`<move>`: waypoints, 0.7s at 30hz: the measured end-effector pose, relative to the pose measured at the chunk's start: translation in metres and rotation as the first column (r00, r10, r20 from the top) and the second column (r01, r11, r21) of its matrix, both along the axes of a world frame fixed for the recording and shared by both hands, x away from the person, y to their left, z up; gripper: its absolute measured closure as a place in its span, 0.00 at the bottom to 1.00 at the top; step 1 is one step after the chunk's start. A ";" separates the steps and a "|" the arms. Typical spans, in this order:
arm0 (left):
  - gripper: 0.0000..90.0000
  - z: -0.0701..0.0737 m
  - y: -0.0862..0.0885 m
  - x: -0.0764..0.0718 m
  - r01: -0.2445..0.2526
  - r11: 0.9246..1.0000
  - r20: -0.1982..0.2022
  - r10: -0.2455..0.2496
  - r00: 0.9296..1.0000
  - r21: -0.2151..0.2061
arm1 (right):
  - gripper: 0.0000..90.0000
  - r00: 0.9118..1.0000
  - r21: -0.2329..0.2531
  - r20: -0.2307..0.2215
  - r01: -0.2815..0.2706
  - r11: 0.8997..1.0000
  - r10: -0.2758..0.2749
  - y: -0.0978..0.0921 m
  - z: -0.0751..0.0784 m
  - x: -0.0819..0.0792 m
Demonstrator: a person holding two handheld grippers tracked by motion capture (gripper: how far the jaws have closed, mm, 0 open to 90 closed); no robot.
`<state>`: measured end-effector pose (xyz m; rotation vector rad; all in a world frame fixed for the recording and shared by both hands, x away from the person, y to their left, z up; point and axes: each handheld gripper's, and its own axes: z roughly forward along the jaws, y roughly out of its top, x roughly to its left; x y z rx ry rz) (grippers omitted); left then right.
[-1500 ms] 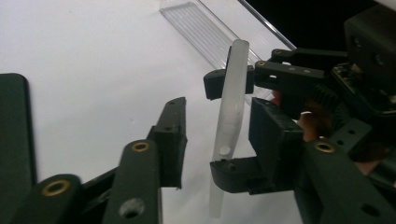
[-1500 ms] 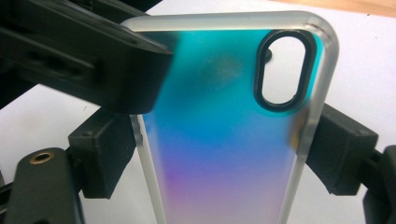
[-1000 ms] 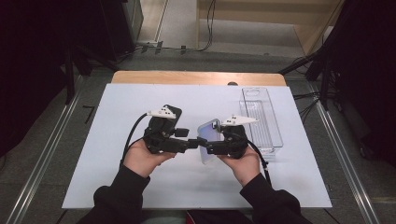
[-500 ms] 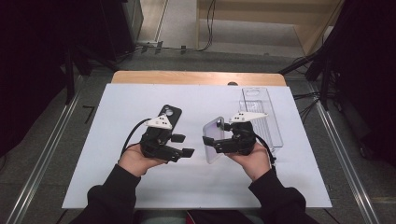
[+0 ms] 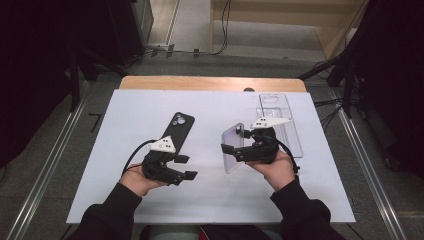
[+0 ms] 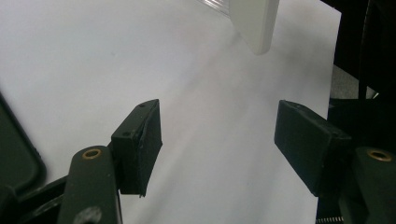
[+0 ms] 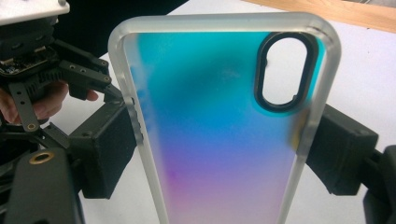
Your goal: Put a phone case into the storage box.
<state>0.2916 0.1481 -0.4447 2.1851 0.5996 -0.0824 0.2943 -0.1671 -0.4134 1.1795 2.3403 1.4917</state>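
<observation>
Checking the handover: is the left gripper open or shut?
Open. The left gripper shows a wide gap with bare white table between its jaws; the right gripper holds the phone case.

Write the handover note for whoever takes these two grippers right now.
Right gripper: shut on the iridescent phone case, held up off the white mat by its long edges.
Left gripper: open, empty, low over the mat.
Black phone: face down on the mat, just beyond the left gripper.
Clear case: flat at the mat's far right.
Done: case picked up.
Left: probably fitting the case onto the phone; they are apart.
</observation>
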 end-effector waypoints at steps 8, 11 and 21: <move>0.35 -0.005 0.012 -0.008 -0.035 0.999 0.006 0.035 0.999 0.014 | 0.17 1.000 -0.002 0.000 0.002 1.000 -0.002 -0.004 0.003 0.001; 0.35 -0.006 0.016 -0.011 -0.053 0.998 0.006 0.053 0.999 0.018 | 0.17 1.000 -0.004 0.005 0.014 1.000 -0.014 -0.007 0.006 0.002; 0.35 -0.007 0.032 -0.018 -0.160 0.987 -0.003 0.160 0.987 0.028 | 0.17 0.996 0.035 0.009 0.091 0.995 -0.092 -0.025 0.019 0.012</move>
